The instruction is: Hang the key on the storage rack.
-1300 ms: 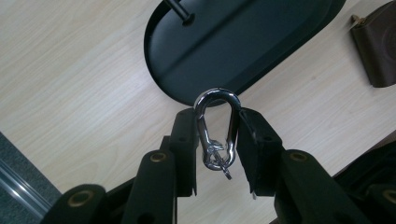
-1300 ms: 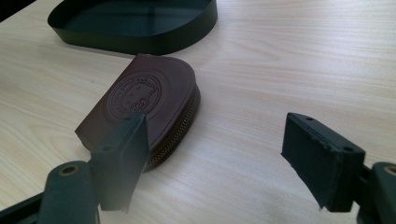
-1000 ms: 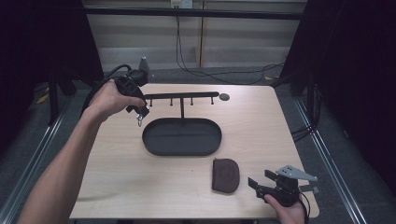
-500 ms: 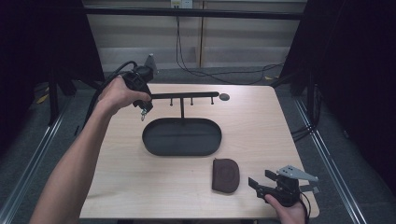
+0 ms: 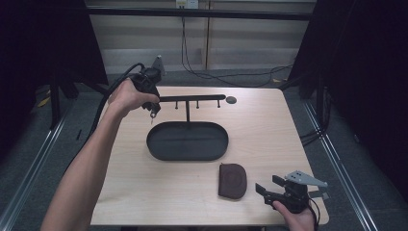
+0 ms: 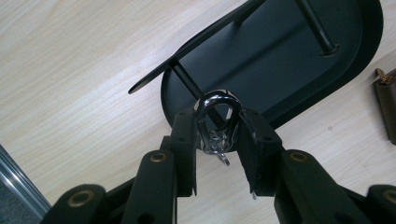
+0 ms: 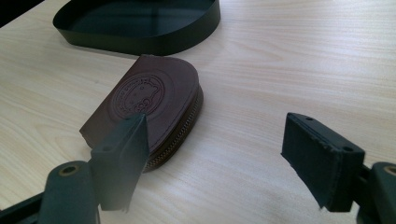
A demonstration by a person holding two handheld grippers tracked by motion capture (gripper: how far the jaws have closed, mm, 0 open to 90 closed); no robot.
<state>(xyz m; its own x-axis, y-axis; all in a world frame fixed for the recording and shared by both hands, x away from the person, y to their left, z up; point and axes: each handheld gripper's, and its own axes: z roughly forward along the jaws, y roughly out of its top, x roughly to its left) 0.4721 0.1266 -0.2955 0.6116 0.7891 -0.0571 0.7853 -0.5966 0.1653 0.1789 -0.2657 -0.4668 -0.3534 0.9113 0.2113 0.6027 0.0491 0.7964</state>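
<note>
While clamping the key ring (image 6: 217, 122), the left gripper (image 5: 150, 102) has neared the rack (image 5: 192, 98).

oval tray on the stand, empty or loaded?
Empty. The black tray shows bare floor around the stand's post in the high view, and the left gripper view shows nothing lying in it either.

My left forearm stretches far forward, its hand wrapped round the left gripper (image 5: 153, 111), jaws pointing down and clamped tight. My right hand (image 5: 296, 217) sits low near me, the right gripper (image 5: 262, 188) level, jaws spread wide.
</note>
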